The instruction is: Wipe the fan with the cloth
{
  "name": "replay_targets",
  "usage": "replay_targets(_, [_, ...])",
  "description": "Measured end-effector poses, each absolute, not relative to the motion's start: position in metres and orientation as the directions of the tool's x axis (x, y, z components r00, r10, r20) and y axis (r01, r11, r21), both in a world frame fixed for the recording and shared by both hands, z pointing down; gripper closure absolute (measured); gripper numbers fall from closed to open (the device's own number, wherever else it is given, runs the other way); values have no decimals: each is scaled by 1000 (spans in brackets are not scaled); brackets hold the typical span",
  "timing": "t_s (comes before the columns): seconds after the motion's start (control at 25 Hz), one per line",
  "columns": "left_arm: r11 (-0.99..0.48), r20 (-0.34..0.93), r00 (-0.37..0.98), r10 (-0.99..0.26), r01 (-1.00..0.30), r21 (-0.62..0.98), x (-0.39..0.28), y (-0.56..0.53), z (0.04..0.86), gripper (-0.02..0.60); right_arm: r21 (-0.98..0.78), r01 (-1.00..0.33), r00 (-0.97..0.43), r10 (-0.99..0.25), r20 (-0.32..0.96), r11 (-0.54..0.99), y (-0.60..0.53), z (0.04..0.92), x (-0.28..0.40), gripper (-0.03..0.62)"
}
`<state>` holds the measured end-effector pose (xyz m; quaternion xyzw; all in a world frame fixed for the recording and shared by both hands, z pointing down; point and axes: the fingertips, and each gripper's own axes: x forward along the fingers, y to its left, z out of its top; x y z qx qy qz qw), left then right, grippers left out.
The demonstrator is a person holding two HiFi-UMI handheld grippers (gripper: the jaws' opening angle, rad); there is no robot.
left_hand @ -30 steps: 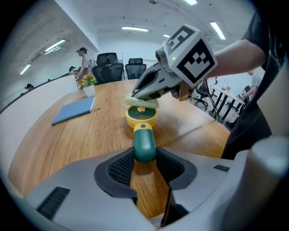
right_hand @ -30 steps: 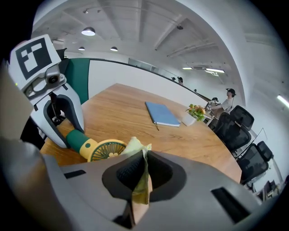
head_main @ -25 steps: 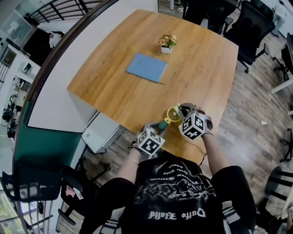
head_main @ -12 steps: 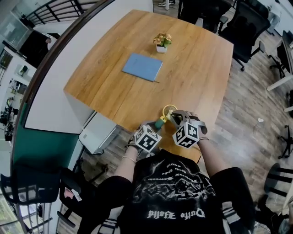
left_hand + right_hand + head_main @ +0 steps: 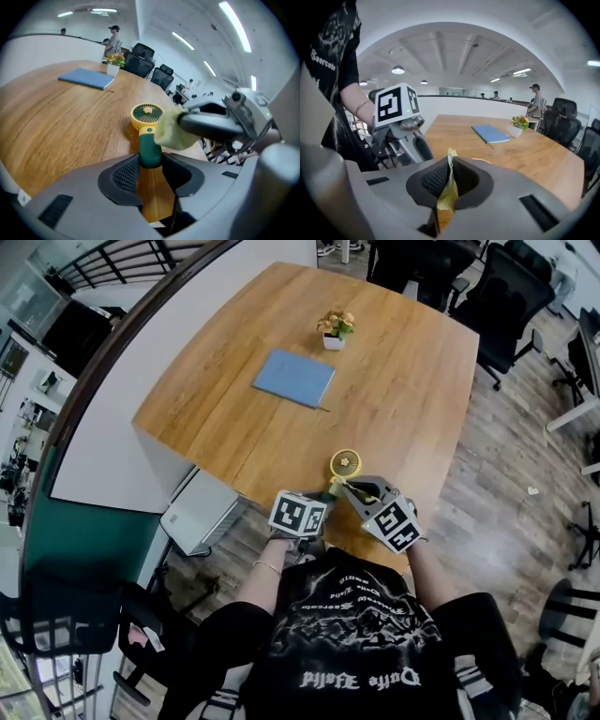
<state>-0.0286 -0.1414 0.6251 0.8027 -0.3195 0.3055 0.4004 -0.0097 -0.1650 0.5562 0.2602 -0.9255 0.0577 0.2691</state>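
fan clamped left, cloth pinched right

left gripper (image 5: 151,164) jaws clench the green handle of the fan (image 5: 147,115), its yellow head past the fingertips over the tabletop's (image 5: 394,381) near edge. right gripper (image 5: 449,176) jaws are closed on a thin fold of the cloth (image 5: 447,197), whose loose end lies against the head's right side (contact looks light). my worry: a hard push could twist the handle in the left jaws, or drag the fold out of the right ones.
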Motion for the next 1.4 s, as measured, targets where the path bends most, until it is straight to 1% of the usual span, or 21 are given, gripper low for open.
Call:
replay_targets(0.08, [-406, 698, 662, -274, -738, 539, -29, -143, 620, 410, -32, -504, -752, -421, 507, 863, -154, 558, -12, 571])
replay_targets(0.2, [-347, 639, 724, -262, -688, 637, -22, -138, 617, 410, -90, -508, -755, -392, 526, 857, -146, 571, -15, 571])
replay_targets(0.32, [-338, 631, 741, -231, -669, 662, -19, -131, 620, 411, -65, -529, -735, -419, 534, 846, -147, 581, -17, 571])
replay_targets(0.4, [-334, 632, 743, -221, -667, 666, -21, -129, 622, 411, -26, -568, -702, -467, 538, 823, -152, 584, -14, 571])
replay_targets(0.48, [-338, 634, 743, -216, -666, 665, -21, -129, 622, 411, 18, -624, -654, -535, 535, 781, -162, 587, -8, 571])
replay_targets(0.56, [-357, 648, 731, -212, -675, 645, -23, -130, 622, 411, 92, -648, -611, -588, 530, 756, -171, 587, -5, 571])
replay_targets(0.64, [-378, 663, 718, -211, -686, 622, -23, -132, 622, 411, 142, -654, -584, -616, 529, 743, -175, 586, -4, 571])
replay_targets(0.92, [-424, 667, 718, -197, -676, 603, -16, -134, 615, 411, 191, -716, -514, -692, 507, 672, -178, 584, 15, 571])
replay_targets(1.12, [-425, 665, 720, -198, -675, 603, -8, -132, 614, 411, 153, -795, -461, -748, 477, 587, -183, 581, 36, 571])
replay_targets(1.28, [-506, 716, 680, -158, -678, 533, -13, -123, 621, 411, 75, -858, -410, -767, 493, 507, -191, 586, 58, 572])
replay_targets(1.4, [-579, 753, 649, -111, -658, 482, -16, -112, 628, 411, 1, -882, -406, -759, 510, 472, -196, 592, 69, 572])
